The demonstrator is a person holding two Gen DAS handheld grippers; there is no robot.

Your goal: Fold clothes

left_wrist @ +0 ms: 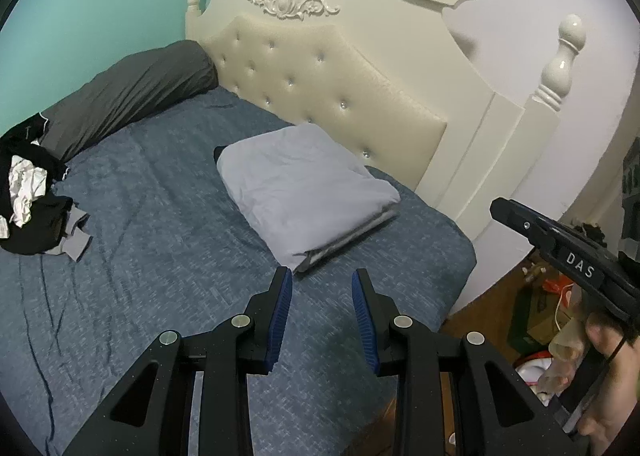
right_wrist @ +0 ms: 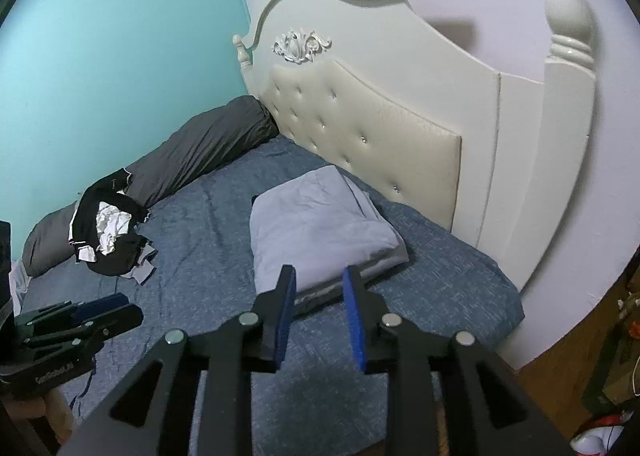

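Note:
A folded light blue garment [left_wrist: 304, 187] lies on the blue bedspread [left_wrist: 160, 215] near the headboard, on top of other folded grey pieces; it also shows in the right wrist view [right_wrist: 316, 232]. A heap of unfolded black, white and grey clothes [left_wrist: 32, 207] lies at the left by the wall, also in the right wrist view [right_wrist: 112, 236]. My left gripper [left_wrist: 322, 280] is open and empty, just short of the folded stack. My right gripper [right_wrist: 318, 276] is open and empty over the stack's near edge. The right gripper's side shows in the left wrist view [left_wrist: 560, 244]; the left gripper shows in the right wrist view [right_wrist: 100, 312].
A long dark grey pillow [left_wrist: 128, 95] lies along the teal wall. A cream tufted headboard [left_wrist: 332, 83] with a bedpost [left_wrist: 560, 63] stands behind the stack. Boxes and clutter [left_wrist: 548, 316] sit on the wooden floor right of the bed.

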